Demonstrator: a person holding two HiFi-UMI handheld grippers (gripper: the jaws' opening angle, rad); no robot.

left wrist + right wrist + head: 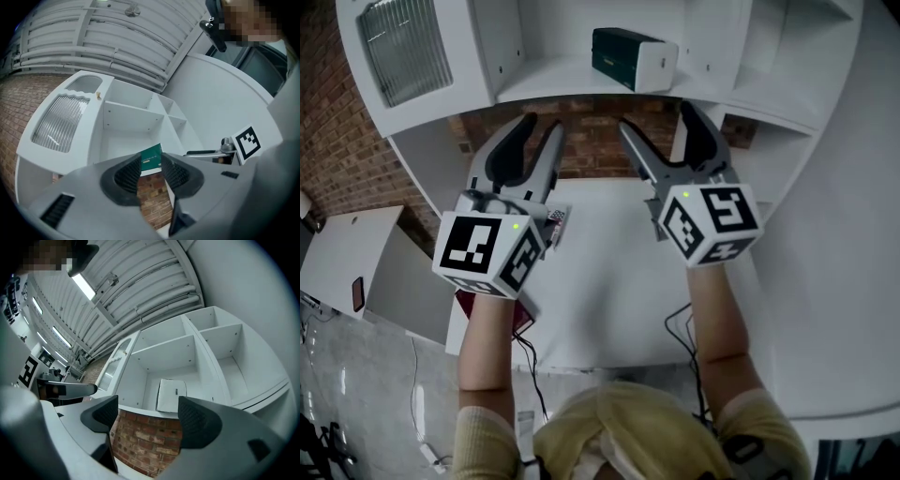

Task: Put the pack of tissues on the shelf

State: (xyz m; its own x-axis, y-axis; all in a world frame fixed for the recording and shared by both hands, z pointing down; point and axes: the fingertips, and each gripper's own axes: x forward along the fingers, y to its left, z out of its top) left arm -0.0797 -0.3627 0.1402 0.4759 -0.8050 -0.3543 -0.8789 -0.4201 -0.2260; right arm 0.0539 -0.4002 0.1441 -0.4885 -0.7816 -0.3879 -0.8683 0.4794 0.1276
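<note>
The pack of tissues (633,58), dark green with a white end, lies on the white shelf (546,90) in the compartment straight ahead of the two grippers, well apart from both. Nothing touches it.

The left gripper (542,127) points toward the shelf with its jaws drawn in to a narrow gap. In the left gripper view the ribbed pads face each other closely, and only the distant green face of the pack and a strip of the brick wall (591,145) show through the slit. Nothing sits between the pads and they hold nothing.

The right gripper (656,120) points the same way, just beside the left one, with its jaws spread wide. In the right gripper view the space between the pads is empty; beyond it the white end of the pack shows, lying in its compartment above the brick. Both grippers hang above the white tabletop (609,291) and touch nothing.
</note>
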